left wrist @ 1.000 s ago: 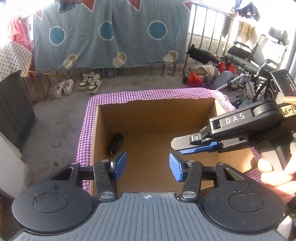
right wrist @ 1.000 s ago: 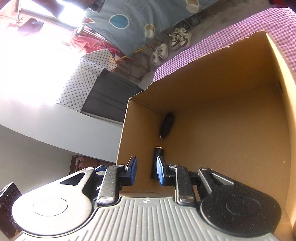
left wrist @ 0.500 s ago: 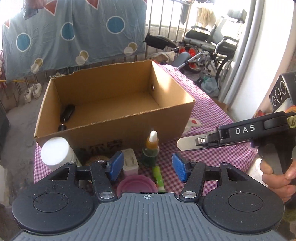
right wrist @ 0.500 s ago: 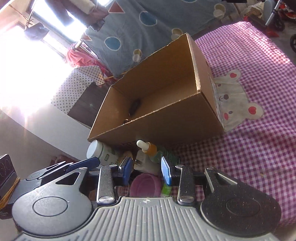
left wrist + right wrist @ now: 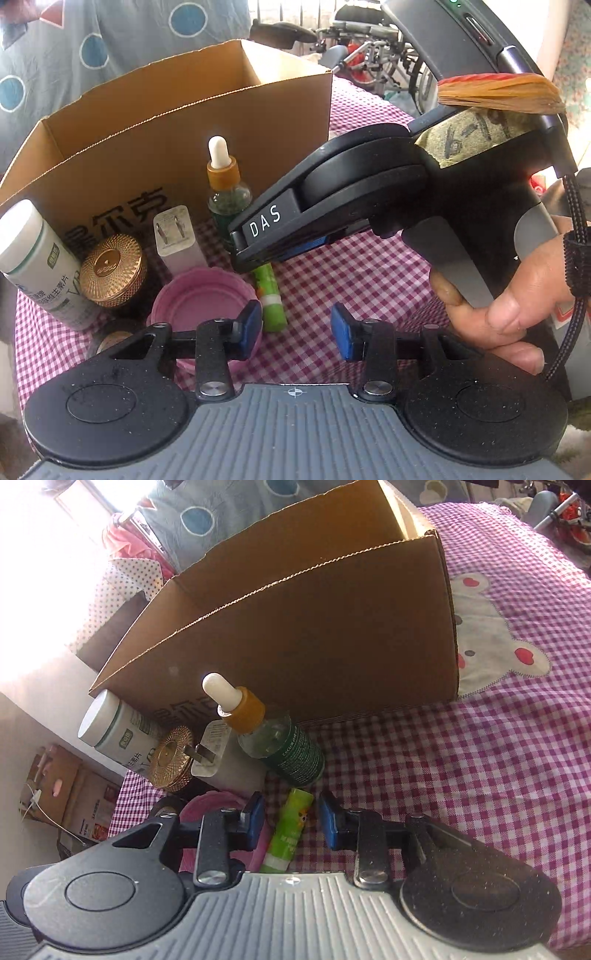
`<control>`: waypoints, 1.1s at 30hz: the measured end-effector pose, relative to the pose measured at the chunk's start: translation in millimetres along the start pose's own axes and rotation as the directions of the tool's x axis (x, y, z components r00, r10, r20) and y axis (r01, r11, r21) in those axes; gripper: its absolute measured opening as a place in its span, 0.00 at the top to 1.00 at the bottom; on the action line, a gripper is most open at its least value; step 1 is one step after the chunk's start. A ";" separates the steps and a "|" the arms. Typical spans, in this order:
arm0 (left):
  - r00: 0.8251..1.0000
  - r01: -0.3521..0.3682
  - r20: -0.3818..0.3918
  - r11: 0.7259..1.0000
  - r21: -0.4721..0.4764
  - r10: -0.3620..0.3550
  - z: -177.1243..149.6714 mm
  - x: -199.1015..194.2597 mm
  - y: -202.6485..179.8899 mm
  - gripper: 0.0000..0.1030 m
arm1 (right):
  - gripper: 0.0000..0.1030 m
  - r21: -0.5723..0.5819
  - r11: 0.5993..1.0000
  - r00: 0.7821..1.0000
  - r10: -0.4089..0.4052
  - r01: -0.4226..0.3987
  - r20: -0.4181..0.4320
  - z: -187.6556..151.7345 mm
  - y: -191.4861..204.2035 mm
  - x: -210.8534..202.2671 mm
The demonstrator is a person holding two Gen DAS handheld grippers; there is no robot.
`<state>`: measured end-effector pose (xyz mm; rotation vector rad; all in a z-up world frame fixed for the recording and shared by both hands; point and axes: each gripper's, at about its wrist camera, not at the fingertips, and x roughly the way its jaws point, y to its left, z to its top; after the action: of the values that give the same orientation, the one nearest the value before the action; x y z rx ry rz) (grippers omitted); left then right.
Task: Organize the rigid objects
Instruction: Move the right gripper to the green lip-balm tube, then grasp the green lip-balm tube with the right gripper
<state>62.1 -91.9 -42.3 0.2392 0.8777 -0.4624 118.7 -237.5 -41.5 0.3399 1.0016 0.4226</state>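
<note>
Right gripper (image 5: 291, 821) over green tube (image 5: 286, 836) — jaws narrowed, just closing.
Lying lengthwise between the blue pads, untouched — dropper bottle (image 5: 273, 738) just beyond.

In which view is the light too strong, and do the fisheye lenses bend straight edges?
Right wrist view: the upper left is blown out to white by daylight, while the cardboard box face sits in shade. Left wrist view: evenly lit, no glare; the box rim curves visibly, and the right gripper looms large and soft.

Sunlit window (image 5: 55, 535), spotted blue curtain (image 5: 110, 40)
</note>
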 end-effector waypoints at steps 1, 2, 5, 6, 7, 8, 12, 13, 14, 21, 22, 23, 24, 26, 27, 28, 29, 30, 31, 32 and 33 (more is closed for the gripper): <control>1.000 -0.002 0.001 1.000 0.001 0.002 0.6 0.2 1.0 0.61 | 0.71 -0.011 1.000 1.000 -0.008 0.008 0.003 -1.5 2.0 -0.6; 1.000 -0.002 0.003 1.000 0.000 0.002 1.2 0.9 1.6 0.61 | 0.72 -0.025 1.000 1.000 -0.014 0.014 0.006 -1.6 2.0 2.4; 1.000 0.003 0.005 1.000 -0.004 -0.003 2.1 2.1 1.1 0.61 | 0.77 -0.042 0.999 1.000 -0.019 0.020 0.010 -4.4 1.1 1.3; 1.000 0.003 0.005 1.000 0.000 -0.003 3.1 4.1 -0.2 0.61 | 0.78 -0.036 0.999 1.000 -0.014 0.015 0.010 -5.5 -0.6 0.0; 1.000 0.003 0.006 1.000 0.003 -0.003 4.0 4.5 -0.4 0.61 | 0.78 -0.028 1.000 1.000 -0.007 0.007 0.012 -6.7 -3.2 -1.4; 1.000 0.005 0.006 1.000 0.006 -0.005 5.4 5.0 -0.7 0.61 | 0.78 -0.016 1.000 1.000 -0.001 0.001 0.014 -6.9 -8.4 -4.0; 1.000 0.022 -0.003 0.999 0.024 -0.022 9.6 11.4 -11.0 0.61 | 0.79 0.018 1.000 1.000 0.006 -0.007 0.024 -11.5 -23.7 -13.0; 1.000 0.022 -0.007 0.999 0.028 -0.022 10.8 13.0 -12.7 0.61 | 0.79 0.029 1.000 1.000 0.009 -0.010 0.026 -12.5 -27.2 -15.2; 1.000 0.021 -0.013 0.999 0.034 -0.021 12.3 14.9 -15.0 0.61 | 0.79 0.047 0.999 0.999 0.015 -0.017 0.029 -14.2 -33.5 -18.3; 0.998 0.020 -0.062 0.998 0.061 -0.017 17.5 32.5 -28.5 0.67 | 0.80 0.152 0.986 0.997 0.058 -0.065 0.052 -22.8 -62.9 -34.5; 0.997 0.018 -0.072 0.998 0.056 -0.014 18.9 35.2 -28.3 0.69 | 0.81 0.162 0.984 0.997 0.064 -0.072 0.053 -23.6 -66.8 -35.9; 0.997 0.019 -0.082 0.999 0.049 -0.015 19.6 37.4 -27.8 0.71 | 0.81 0.168 0.983 0.996 0.069 -0.077 0.054 -24.2 -69.2 -36.5; 0.996 0.026 -0.084 0.999 0.032 -0.024 18.3 37.9 -30.3 0.72 | 0.81 0.177 0.981 0.996 0.075 -0.083 0.055 -24.2 -70.9 -37.0; 0.995 0.035 -0.089 0.999 0.015 -0.034 20.2 40.3 -29.3 0.74 | 0.81 0.195 0.976 0.994 0.091 -0.100 0.052 -24.8 -75.3 -37.7; 0.995 0.036 -0.089 0.999 0.009 -0.035 20.7 41.3 -29.2 0.76 | 0.80 0.203 0.973 0.994 0.103 -0.111 0.047 -24.8 -76.7 -37.1; 0.996 0.036 -0.086 0.999 0.003 -0.036 19.6 42.5 -30.4 0.76 | 0.80 0.213 0.969 0.992 0.118 -0.124 0.041 -25.1 -77.8 -35.7; 0.996 0.036 -0.085 0.999 0.002 -0.035 19.7 42.9 -30.6 0.77 | 0.80 0.218 0.967 0.991 0.128 -0.133 0.035 -24.1 -77.0 -34.9; 0.996 0.033 -0.082 0.999 0.003 -0.032 18.8 40.8 -32.1 0.77 | 0.80 0.218 0.967 0.991 0.132 -0.136 0.032 -23.7 -76.1 -33.9; 0.996 0.029 -0.080 1.000 0.004 -0.029 18.1 39.2 -32.0 0.77 | 0.80 0.208 0.969 0.991 0.128 -0.131 0.029 -22.9 -73.1 -32.9; 0.997 0.026 -0.079 1.000 0.004 -0.026 18.1 39.3 -32.2 0.77 | 0.80 0.194 0.973 0.992 0.119 -0.122 0.028 -21.7 -69.6 -31.8; 0.997 0.025 -0.077 1.000 0.003 -0.025 18.5 39.3 -32.1 0.77 | 0.80 0.184 0.976 0.993 0.113 -0.116 0.027 -20.9 -67.9 -31.8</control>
<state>80.8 -138.6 -62.0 0.2513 0.9561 -0.4810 98.2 -310.3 -59.8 0.5698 1.0106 0.4311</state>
